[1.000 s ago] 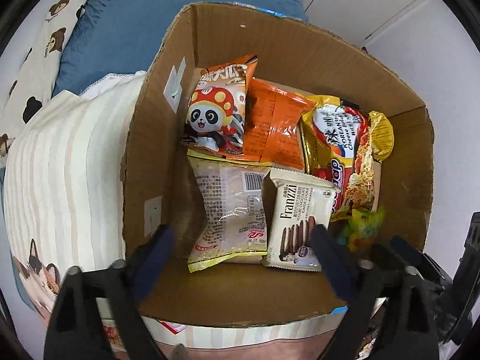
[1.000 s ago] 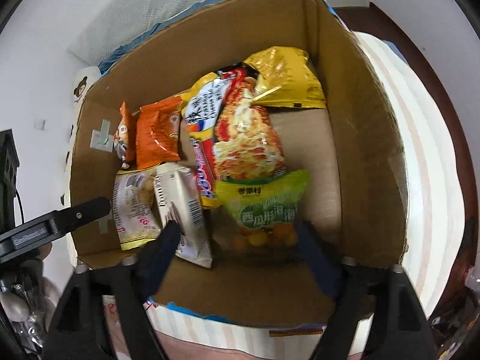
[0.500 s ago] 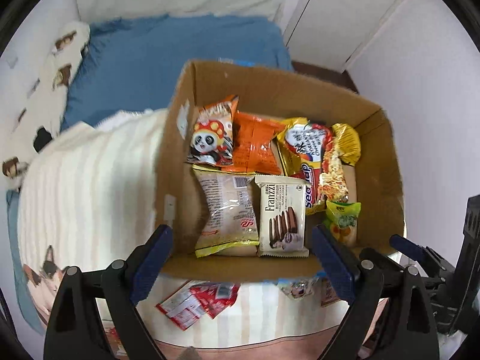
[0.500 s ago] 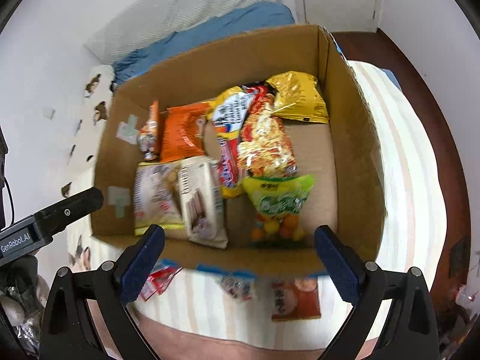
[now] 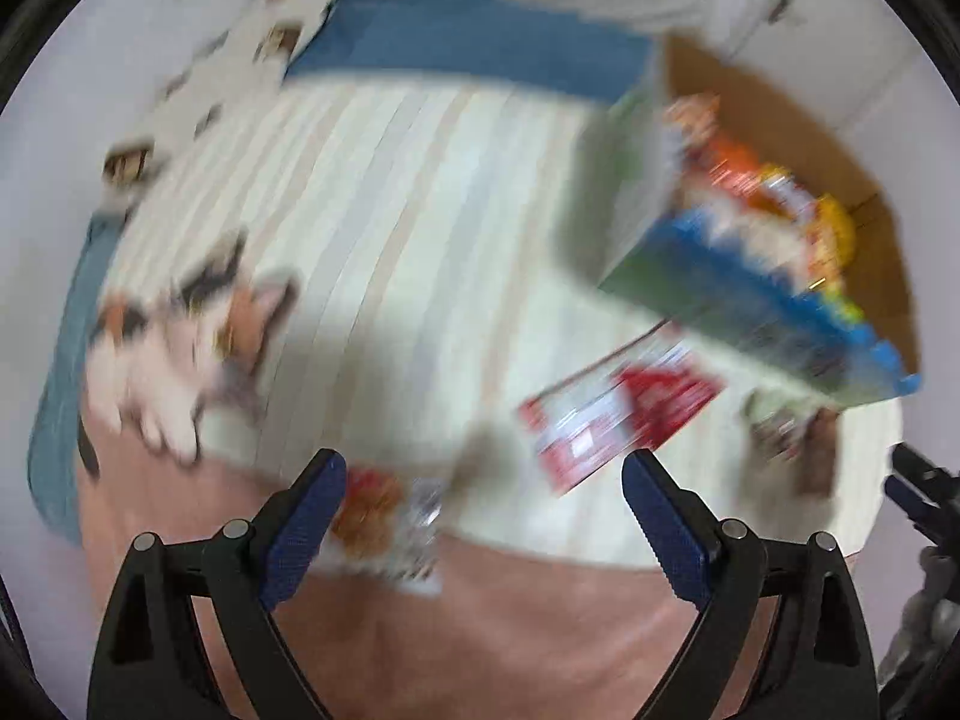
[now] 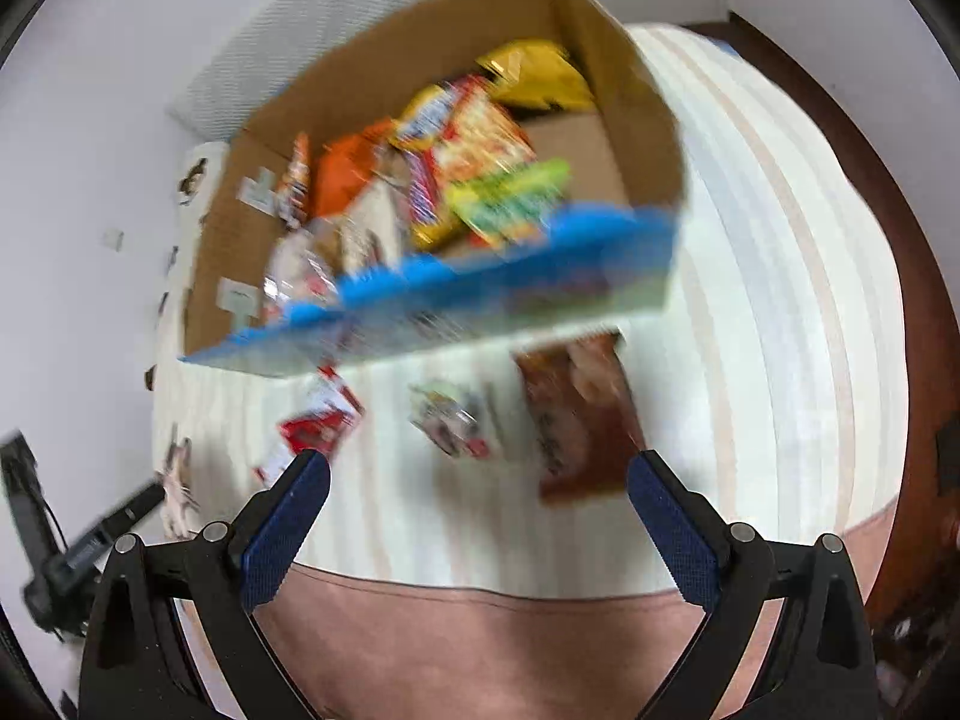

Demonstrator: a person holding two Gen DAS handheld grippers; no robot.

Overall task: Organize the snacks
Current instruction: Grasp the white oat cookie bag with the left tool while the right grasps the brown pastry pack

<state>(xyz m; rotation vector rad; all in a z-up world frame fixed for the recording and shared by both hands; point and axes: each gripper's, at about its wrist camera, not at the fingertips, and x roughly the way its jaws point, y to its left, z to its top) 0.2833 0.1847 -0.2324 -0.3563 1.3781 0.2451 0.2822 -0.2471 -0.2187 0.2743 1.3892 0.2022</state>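
2 tools spread, empty: left tool [image 5: 483, 498], right tool [image 6: 479, 495], above striped bedding [image 6: 780, 300].

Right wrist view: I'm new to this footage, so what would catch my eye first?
The cardboard box, crammed with bright snack packets, fills the upper middle. Below it, loose on the striped blanket, lie a brown packet and a red packet. The right gripper hangs over them, jaws wide and empty.

Striped bedspread [image 5: 420, 228] left of the cardboard box [image 5: 660, 252] lies bare; loose snack packets [image 6: 576, 414] clutter its front
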